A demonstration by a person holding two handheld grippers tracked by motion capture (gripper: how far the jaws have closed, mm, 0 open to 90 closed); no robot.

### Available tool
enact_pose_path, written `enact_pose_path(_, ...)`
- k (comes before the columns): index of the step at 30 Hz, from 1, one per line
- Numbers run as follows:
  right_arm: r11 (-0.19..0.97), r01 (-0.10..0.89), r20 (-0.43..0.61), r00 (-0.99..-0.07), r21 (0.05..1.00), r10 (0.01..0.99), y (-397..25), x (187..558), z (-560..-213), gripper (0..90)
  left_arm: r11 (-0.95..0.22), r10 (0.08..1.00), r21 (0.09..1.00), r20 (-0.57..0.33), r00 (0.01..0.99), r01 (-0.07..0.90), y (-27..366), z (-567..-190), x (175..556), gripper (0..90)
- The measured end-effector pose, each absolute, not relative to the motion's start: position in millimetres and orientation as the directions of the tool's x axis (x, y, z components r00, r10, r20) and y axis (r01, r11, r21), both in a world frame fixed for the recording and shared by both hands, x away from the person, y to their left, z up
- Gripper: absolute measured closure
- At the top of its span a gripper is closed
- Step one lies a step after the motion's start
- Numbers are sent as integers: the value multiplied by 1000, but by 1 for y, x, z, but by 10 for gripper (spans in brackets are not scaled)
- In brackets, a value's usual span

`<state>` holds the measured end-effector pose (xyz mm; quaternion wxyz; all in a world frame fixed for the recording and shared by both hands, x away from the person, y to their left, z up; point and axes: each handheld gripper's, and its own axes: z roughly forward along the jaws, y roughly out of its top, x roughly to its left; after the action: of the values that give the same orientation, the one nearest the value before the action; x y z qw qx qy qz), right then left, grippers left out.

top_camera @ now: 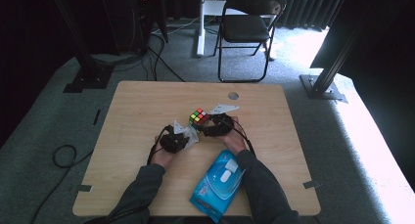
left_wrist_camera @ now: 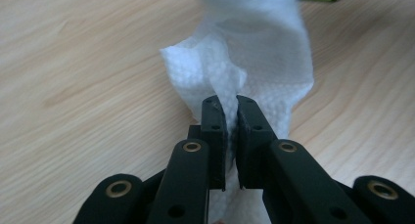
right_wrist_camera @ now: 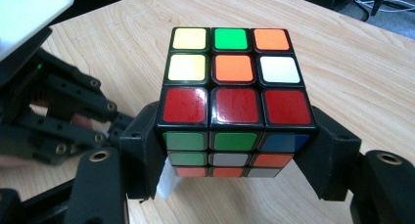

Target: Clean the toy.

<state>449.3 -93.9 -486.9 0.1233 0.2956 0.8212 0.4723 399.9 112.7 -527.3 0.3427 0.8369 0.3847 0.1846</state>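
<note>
Cube (right_wrist_camera: 234, 104) cleaning looks underway: right gripper (right_wrist_camera: 235, 150) clamps the puzzle from both sides, steadying it just above the table (top_camera: 147, 106) centre. Left gripper (left_wrist_camera: 231, 136), at its seven o'clock, pinches a white wipe (left_wrist_camera: 254, 72), apparently ready to rub it.

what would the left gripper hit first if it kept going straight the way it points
Probably the cube. The left gripper, shut on a white wipe, points toward the cube held in the right gripper; a yellow-green corner shows just past the wipe, though depth is unclear.
</note>
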Motion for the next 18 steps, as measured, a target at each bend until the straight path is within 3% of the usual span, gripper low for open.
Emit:
enact_pose_path(10, 379, 368, 77, -796, 849, 601, -92, 449, -486, 342, -482, 700, 767, 47, 713, 423, 85, -518, 389, 847)
enact_pose_path(18, 380, 373, 81, -796, 847, 600, -93, 448, -487, 342, -468, 710, 784, 60, 702, 407, 78, -514, 390, 848)
